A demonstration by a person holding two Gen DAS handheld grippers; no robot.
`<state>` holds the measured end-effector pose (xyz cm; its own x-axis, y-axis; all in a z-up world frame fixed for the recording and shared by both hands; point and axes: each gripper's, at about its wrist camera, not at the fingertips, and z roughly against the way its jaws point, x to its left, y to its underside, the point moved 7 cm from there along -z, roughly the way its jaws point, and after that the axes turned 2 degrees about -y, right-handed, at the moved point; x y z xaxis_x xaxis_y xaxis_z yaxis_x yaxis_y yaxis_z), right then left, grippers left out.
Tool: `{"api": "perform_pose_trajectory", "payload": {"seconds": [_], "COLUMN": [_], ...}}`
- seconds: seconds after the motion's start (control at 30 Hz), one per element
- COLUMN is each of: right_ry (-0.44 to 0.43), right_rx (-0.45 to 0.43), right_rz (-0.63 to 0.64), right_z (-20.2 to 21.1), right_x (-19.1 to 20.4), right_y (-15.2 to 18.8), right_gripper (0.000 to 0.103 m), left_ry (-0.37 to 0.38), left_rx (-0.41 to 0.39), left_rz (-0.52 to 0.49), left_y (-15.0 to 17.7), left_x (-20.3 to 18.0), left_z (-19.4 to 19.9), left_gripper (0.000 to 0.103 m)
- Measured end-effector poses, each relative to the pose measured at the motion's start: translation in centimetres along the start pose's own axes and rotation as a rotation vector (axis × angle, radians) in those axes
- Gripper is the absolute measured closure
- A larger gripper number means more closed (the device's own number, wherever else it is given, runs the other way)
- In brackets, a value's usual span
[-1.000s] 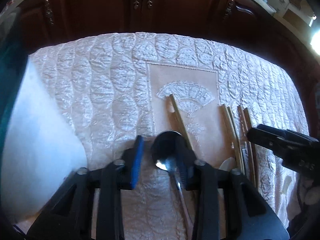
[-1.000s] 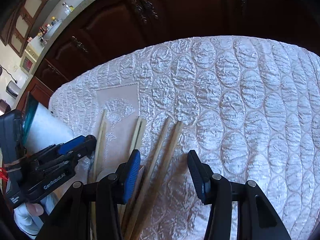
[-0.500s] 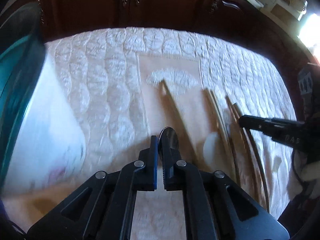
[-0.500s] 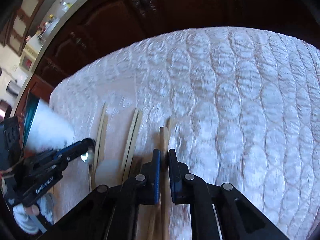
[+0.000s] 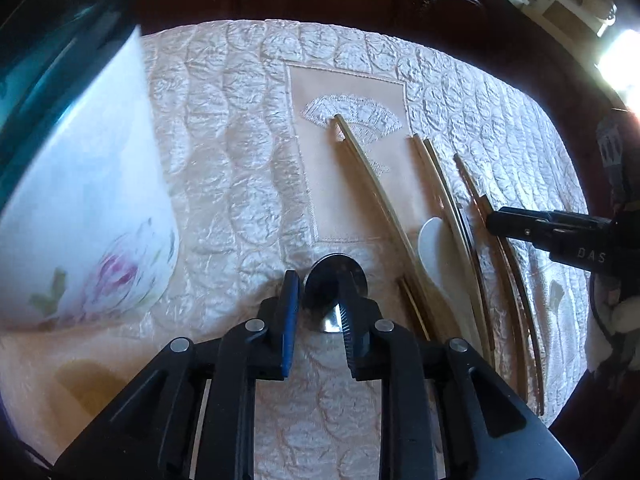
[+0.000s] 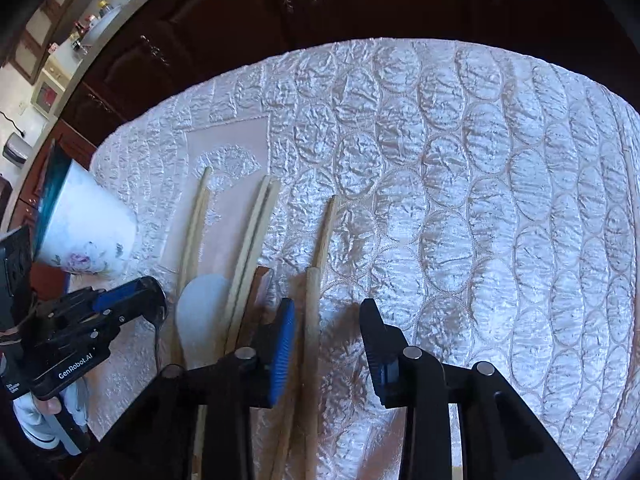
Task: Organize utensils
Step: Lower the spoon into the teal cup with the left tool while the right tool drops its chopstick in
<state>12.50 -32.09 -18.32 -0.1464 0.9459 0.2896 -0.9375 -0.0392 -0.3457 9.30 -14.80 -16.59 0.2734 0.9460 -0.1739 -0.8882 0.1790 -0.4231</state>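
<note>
Your tabletop, under its quilted cream satin cloth (image 6: 460, 160), carries everything in parallel so each piece can be pinched from above. The tall white floral vase (image 5: 80, 200) stands at your left, likely the holder. Pale wooden chopsticks (image 6: 256, 232) and a white ceramic spoon (image 6: 200, 304) lie side by side. Your left tool (image 5: 318, 300) is opening, narrow, with the dark metal spoon (image 5: 334, 280) between its jaws. Your right tool (image 6: 328, 328) is opening around 1 chopstick (image 6: 312, 320), pads apart from it
</note>
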Motion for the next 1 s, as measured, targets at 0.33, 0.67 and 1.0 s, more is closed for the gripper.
{"api": "perform_pose_trajectory", "payload": {"seconds": [0.33,0.67,1.0], "right_ry": [-0.061,-0.145,-0.239], "right_rx": [-0.114,-0.311,-0.484], "right_rz": [0.04,0.15,0.243], "right_z": [3.4,13.2,20.9], "right_x": [1.5,8.2,17.5], "right_y": [-1.0,-1.8,-3.2], "right_gripper": [0.096,0.096,0.096], "left_ry": [0.05,0.029,-0.085], "left_rx": [-0.085,-0.269,-0.453], "left_rz": [-0.008,-0.029,0.004], "left_y": [0.3,0.9,-1.7], "left_x": [0.0,1.5,6.0], "left_z": [4.6,15.3,24.7], "left_gripper": [0.101,0.102,0.102]}}
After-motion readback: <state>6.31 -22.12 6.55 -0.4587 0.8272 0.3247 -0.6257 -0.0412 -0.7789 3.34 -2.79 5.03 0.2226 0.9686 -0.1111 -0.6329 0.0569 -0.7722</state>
